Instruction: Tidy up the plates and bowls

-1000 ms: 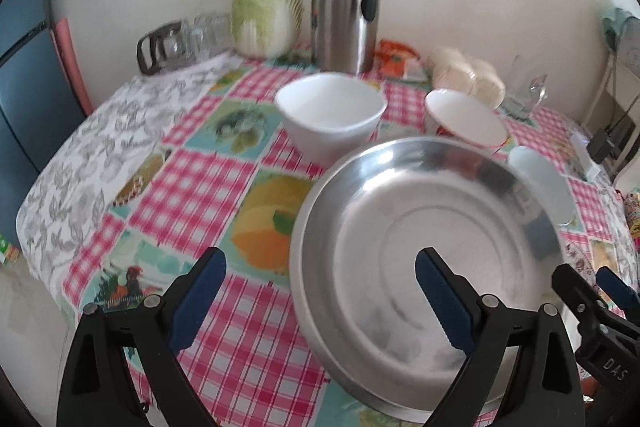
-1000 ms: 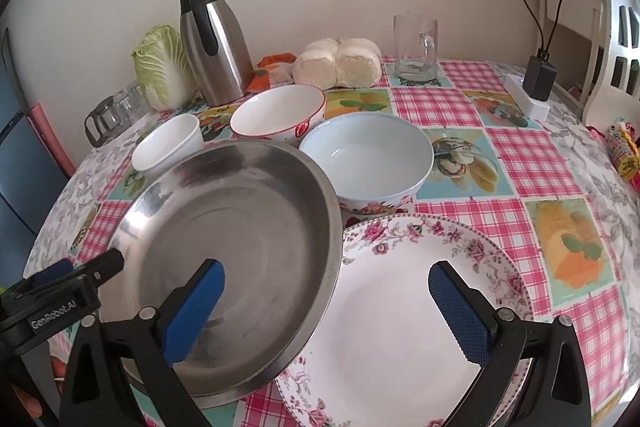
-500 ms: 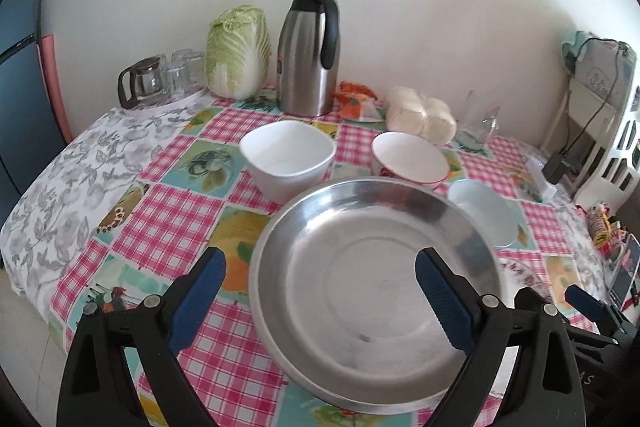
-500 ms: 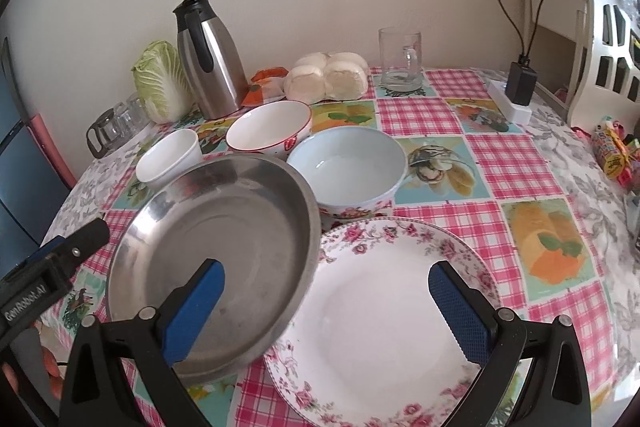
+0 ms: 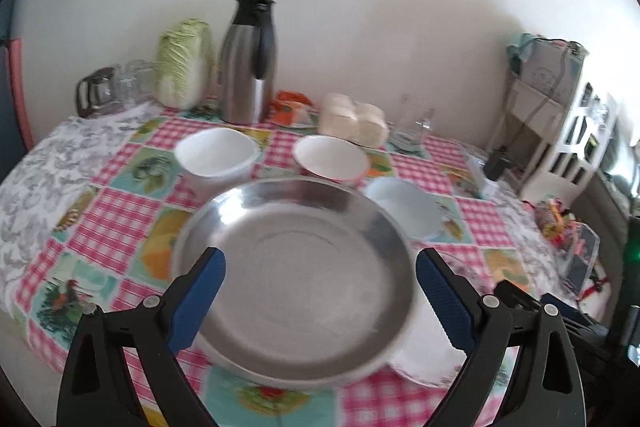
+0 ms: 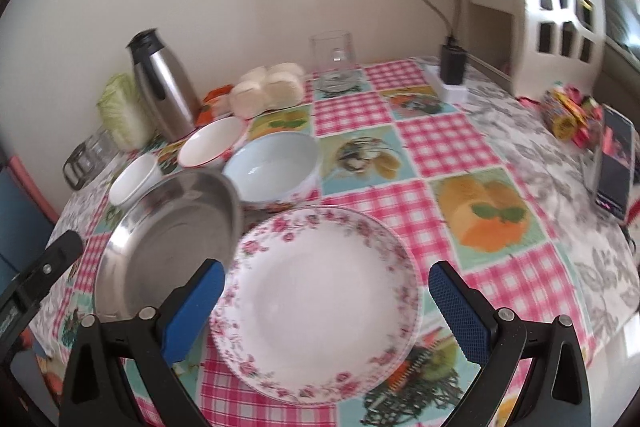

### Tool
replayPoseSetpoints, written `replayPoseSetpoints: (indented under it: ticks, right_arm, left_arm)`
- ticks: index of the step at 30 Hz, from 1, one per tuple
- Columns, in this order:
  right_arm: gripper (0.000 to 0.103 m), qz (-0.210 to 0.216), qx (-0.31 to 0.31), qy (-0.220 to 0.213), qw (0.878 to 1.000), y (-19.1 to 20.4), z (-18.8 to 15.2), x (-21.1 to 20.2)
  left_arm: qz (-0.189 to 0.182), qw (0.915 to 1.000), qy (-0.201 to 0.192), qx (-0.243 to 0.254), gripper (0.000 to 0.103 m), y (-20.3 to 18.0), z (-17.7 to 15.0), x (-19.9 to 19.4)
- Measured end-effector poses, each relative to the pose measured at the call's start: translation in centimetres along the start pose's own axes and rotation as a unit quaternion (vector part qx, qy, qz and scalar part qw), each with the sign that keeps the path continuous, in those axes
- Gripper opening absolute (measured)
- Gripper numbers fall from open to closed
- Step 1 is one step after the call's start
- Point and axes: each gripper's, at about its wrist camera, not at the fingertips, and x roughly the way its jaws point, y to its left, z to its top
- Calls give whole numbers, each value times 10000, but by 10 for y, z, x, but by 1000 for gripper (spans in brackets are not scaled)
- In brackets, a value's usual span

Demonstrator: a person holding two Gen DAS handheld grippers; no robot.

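A steel plate point(image 5: 296, 279) lies on the checked tablecloth, its right rim resting over a white flower-rimmed plate point(image 6: 320, 303). Behind them stand a white bowl point(image 5: 216, 155), a red-rimmed bowl point(image 5: 330, 159) and a pale blue bowl point(image 6: 276, 167). My left gripper point(image 5: 320, 291) is open and empty, raised above the steel plate. My right gripper point(image 6: 326, 311) is open and empty, above the floral plate. The steel plate also shows in the right wrist view point(image 6: 172, 247).
At the back stand a steel thermos point(image 5: 250, 63), a cabbage point(image 5: 184, 67), glass cups point(image 5: 116, 87), a bag of buns point(image 5: 354, 121) and a glass mug point(image 6: 334, 57). A charger point(image 6: 452, 67), snack packets point(image 6: 570, 115) and a phone point(image 6: 614, 163) lie at the right edge.
Both grippers have pulled back and risen, so the plates look smaller and farther. Both stayed open and empty. The dishes have not moved.
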Motion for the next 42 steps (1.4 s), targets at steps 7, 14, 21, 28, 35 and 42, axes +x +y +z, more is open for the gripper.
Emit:
replayPoseSetpoints:
  ticks: [7,14,21,28,35,42]
  right_arm:
    - [103,-219,420,-103,9988,-32,-1,-11]
    - [103,-314,744,-116,9967,-56,-5,-16]
    - [103,-376,869,-56,9955,-67,-6,-14]
    - [103,-371,868,21,9955,-69,-8,-10]
    - [103,-332,941,284,9946,-73,-13,3]
    - [103,-203,948,628,9933,-71,-20,21]
  left_arm:
    - [-508,9978,358,234,96,-37,-14,1]
    - [-818,9938,739,170,96,-65,-32,4]
    - [-898,9888,1192,32,96,-83,-52,17]
    - [-747,9855,1525,-57,96,-90,-69,31]
    - [-531,9817,1805,-285,96,-83,-80,47]
    - [-353,9790,1953,-462,96,-75,-85,56]
